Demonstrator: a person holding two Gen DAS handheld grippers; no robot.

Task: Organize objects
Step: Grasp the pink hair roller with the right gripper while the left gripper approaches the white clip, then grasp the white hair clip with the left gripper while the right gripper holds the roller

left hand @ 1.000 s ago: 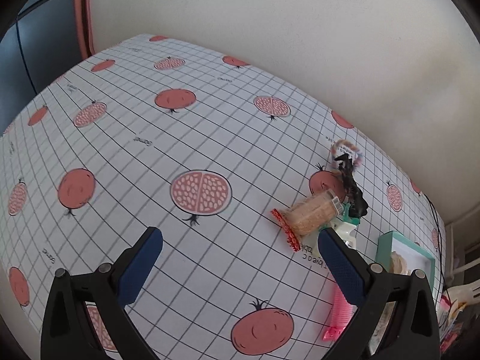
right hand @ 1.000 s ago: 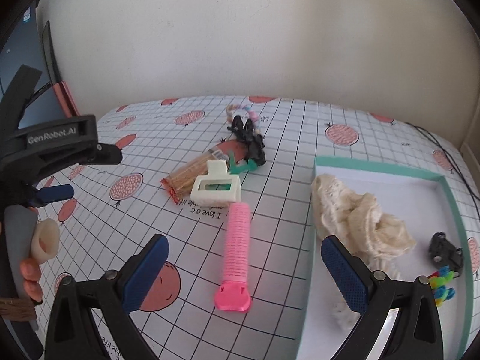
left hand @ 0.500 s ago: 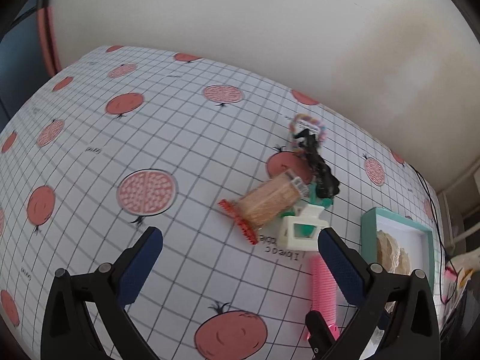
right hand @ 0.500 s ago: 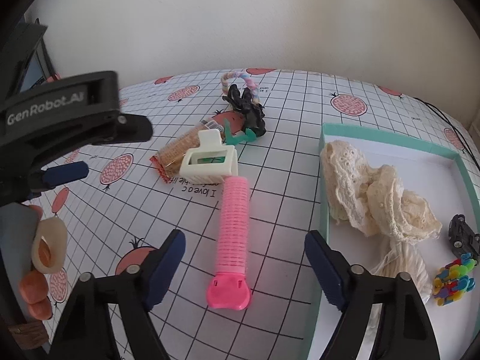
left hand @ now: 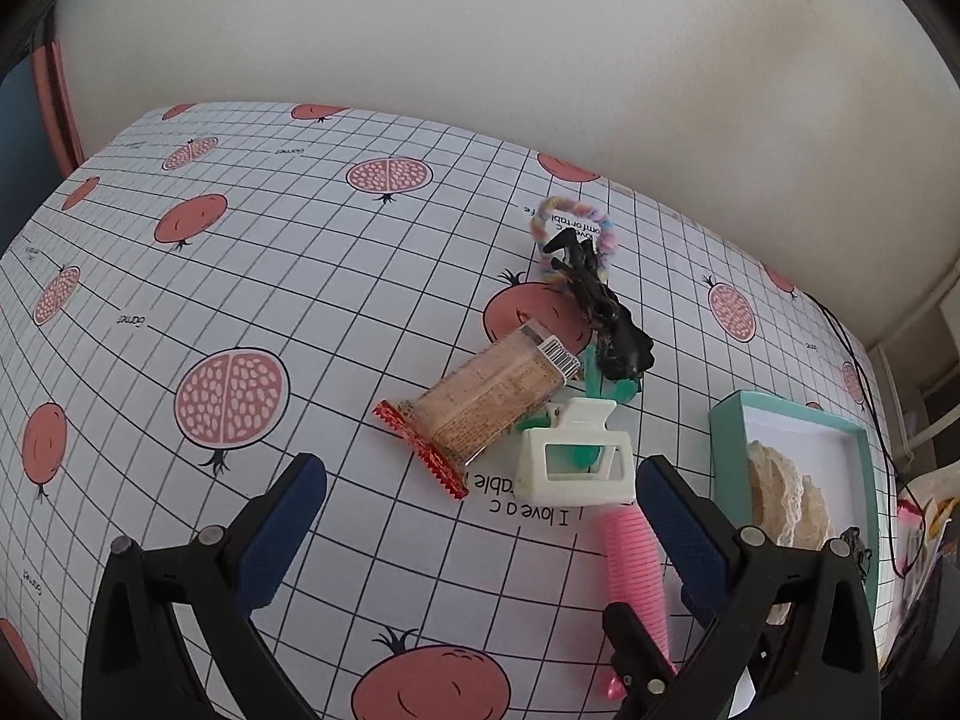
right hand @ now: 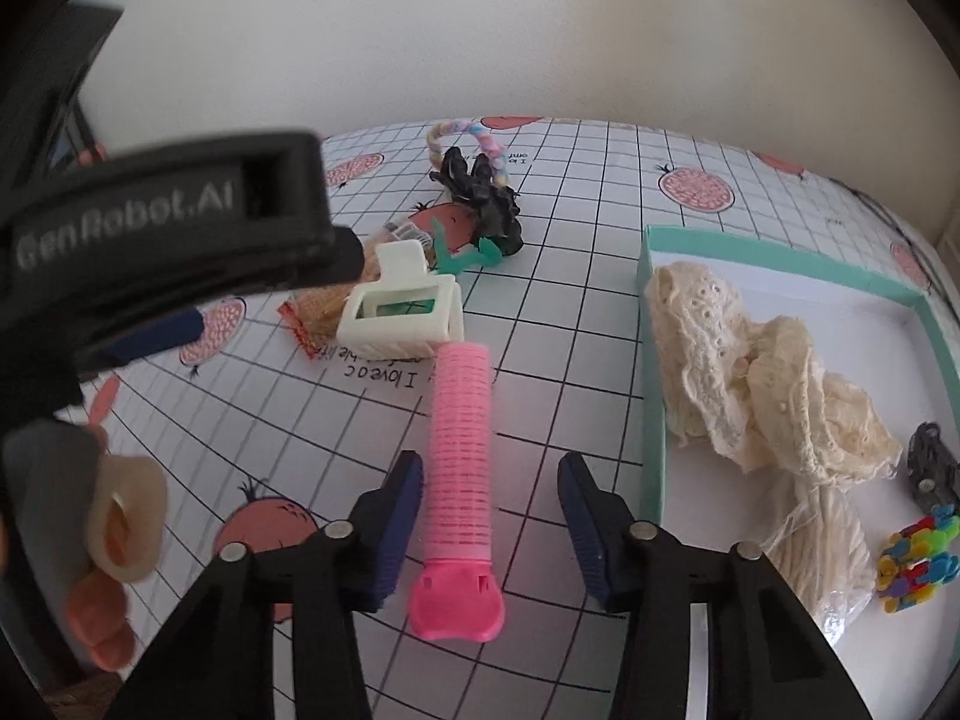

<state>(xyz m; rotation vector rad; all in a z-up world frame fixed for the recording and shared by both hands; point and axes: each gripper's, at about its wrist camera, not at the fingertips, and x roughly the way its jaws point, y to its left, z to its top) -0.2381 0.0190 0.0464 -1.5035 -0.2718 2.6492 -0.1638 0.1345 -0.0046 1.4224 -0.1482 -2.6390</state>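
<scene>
- Right gripper [right hand: 489, 516]: jaws spread apart, set either side of the pink hair roller [right hand: 461, 450]; no contact is seen, nothing is grasped.
- Roller is laid on the pomegranate-print tablecloth [right hand: 570, 324], just left of the teal box [right hand: 653, 396], w/ its far end touching the white claw clip [right hand: 401, 318].
- Left gripper [left hand: 480, 528]: jaws released wide, empty, held over the cloth near the snack packet [left hand: 489, 399]; the packet is seen just left of the claw clip, partly on a green clip [left hand: 606, 384].
- Black hair clip [left hand: 609, 324] is found farther back, overlapping the pastel hair tie [left hand: 549, 222].
- Inside the box: cream lace fabric [right hand: 762, 384] at centre; small black clip [right hand: 930, 468] and multicolour clip [right hand: 915, 561] at the right.
- A hand [right hand: 102, 588] is seen at the near left of the right wrist view.
</scene>
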